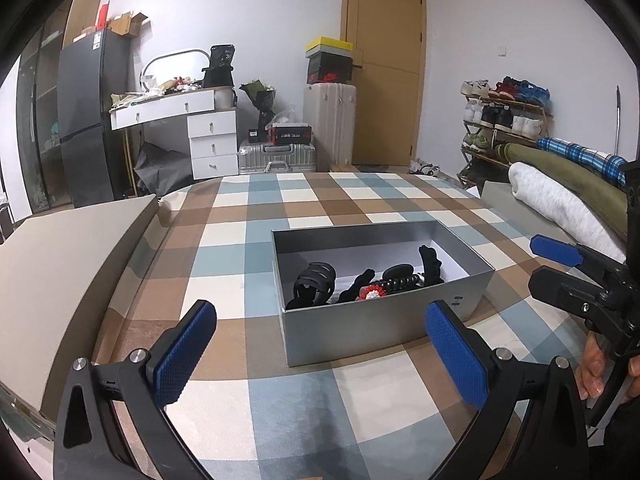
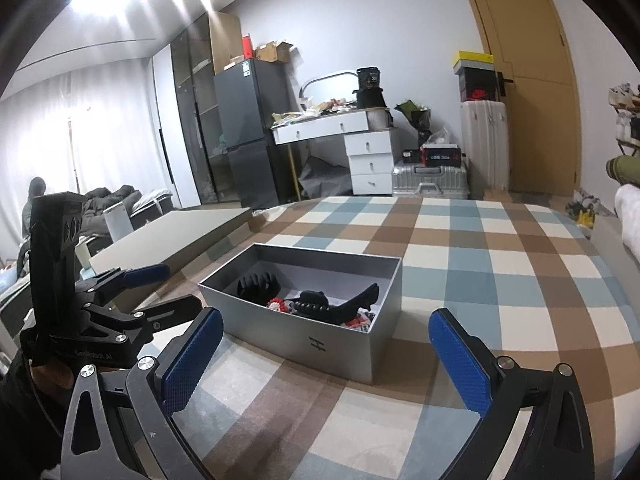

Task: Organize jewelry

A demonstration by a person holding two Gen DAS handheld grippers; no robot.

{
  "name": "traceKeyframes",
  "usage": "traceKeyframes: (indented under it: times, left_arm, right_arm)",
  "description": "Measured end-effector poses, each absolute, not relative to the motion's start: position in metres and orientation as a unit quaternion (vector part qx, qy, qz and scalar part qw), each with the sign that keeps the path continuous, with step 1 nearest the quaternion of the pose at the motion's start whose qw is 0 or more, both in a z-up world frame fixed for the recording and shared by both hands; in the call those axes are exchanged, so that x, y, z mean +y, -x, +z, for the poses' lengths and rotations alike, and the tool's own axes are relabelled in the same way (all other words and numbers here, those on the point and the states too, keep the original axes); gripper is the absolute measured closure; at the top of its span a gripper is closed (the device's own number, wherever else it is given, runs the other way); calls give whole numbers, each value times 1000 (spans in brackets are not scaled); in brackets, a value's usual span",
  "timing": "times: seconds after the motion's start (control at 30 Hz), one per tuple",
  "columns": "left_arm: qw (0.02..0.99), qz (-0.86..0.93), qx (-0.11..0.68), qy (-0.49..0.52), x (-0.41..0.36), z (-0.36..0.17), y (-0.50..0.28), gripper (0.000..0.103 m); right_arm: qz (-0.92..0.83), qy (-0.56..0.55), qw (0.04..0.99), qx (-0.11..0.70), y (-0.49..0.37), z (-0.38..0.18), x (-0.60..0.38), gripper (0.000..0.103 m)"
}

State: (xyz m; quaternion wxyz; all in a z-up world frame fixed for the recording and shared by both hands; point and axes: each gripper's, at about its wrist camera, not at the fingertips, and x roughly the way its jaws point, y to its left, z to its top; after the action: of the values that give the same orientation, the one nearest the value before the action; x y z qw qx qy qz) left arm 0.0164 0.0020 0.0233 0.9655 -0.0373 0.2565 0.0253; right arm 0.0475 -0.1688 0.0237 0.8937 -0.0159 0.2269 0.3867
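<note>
A grey box (image 1: 384,320) sits on the checked bed cover (image 1: 248,240), holding black hair claws (image 1: 314,282) and a red-white beaded piece (image 1: 372,291). Just before the box, left gripper (image 1: 320,354) and right gripper (image 2: 325,354) hover, both spread wide and empty.

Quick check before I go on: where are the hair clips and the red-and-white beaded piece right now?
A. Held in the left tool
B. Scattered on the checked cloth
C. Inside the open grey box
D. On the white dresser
C: the black hair clips and the red-and-white beaded piece lie inside the open grey box; both tools, left and right, are open and hold nothing.
</note>
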Motion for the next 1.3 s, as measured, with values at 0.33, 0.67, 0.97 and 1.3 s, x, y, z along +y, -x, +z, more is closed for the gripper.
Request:
traceKeyframes:
  times: [0.33, 0.67, 0.97, 1.3]
  left_arm:
    - [966, 28, 252, 40, 5, 23, -17, 1]
    - [967, 25, 250, 38, 3, 23, -16, 1]
    - [967, 26, 249, 37, 2, 23, -16, 1]
    - [967, 26, 250, 34, 0, 23, -18, 1]
  right_arm:
    - [386, 14, 896, 219, -48, 24, -172, 0]
    - [383, 16, 899, 213, -47, 23, -172, 0]
    - [381, 21, 899, 214, -47, 20, -171, 0]
    - [379, 23, 900, 212, -46, 21, -171, 0]
